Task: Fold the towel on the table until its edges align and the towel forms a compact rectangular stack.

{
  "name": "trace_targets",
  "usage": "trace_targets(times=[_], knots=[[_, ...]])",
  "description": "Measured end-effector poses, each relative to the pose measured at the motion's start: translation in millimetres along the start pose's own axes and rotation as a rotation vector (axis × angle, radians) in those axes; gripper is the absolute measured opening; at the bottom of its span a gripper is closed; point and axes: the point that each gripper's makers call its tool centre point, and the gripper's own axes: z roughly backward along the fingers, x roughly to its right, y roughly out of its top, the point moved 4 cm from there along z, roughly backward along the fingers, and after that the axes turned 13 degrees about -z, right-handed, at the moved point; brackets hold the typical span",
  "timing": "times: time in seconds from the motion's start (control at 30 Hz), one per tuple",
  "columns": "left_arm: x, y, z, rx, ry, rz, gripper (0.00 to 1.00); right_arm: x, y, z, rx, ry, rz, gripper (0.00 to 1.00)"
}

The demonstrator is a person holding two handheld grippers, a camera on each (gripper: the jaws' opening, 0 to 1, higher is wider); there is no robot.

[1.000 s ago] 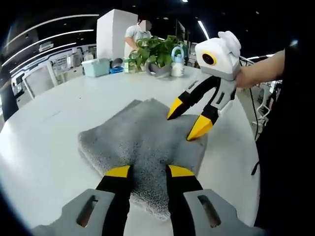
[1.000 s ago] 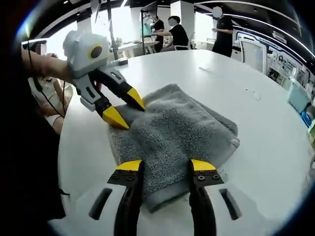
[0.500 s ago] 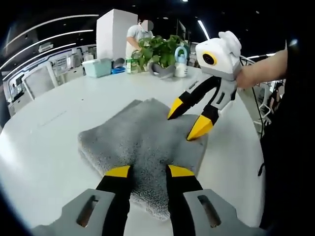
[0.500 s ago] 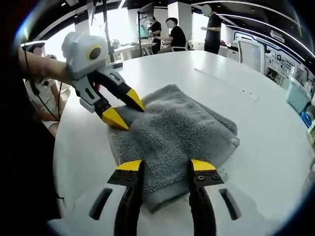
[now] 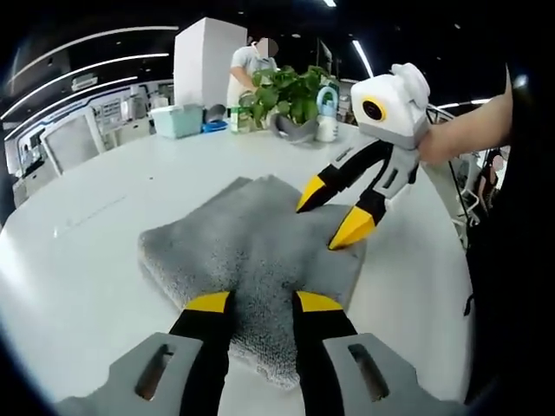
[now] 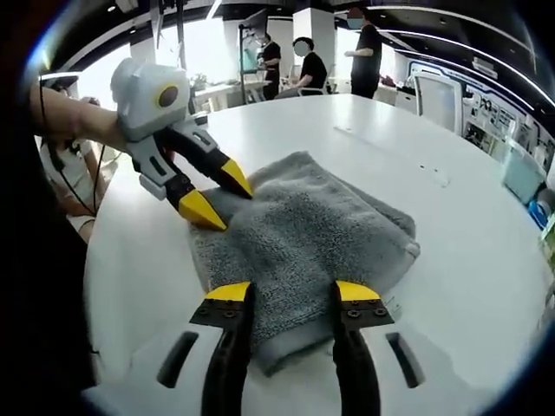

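A grey towel (image 5: 247, 251) (image 6: 303, 238) lies folded into a thick, roughly rectangular stack on the white table (image 5: 78, 260) (image 6: 468, 260). My left gripper (image 5: 253, 302) (image 6: 215, 197) hovers open over one end of the towel, nothing between its yellow-tipped fingers. My right gripper (image 6: 295, 291) (image 5: 332, 215) hovers open over the opposite end, also holding nothing. Each gripper faces the other across the towel, tips just above the cloth.
A potted plant (image 5: 290, 91), a spray bottle (image 5: 327, 113) and a teal box (image 5: 176, 119) stand at the table's far edge in the left gripper view. People stand and sit beyond the table (image 6: 308, 61). White chairs (image 5: 65, 143) ring the table.
Both views shifted slightly with small hand movements. The towel lies as before and both grippers stay open above it.
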Motion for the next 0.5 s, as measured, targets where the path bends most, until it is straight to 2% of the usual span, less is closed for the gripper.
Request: trace_targets(times=[0.5], knots=[[-13.7, 0.9, -6, 0.024, 0.013, 0.004, 0.29, 10, 7.5, -7, 0.053, -0.018, 0.002, 0.34]])
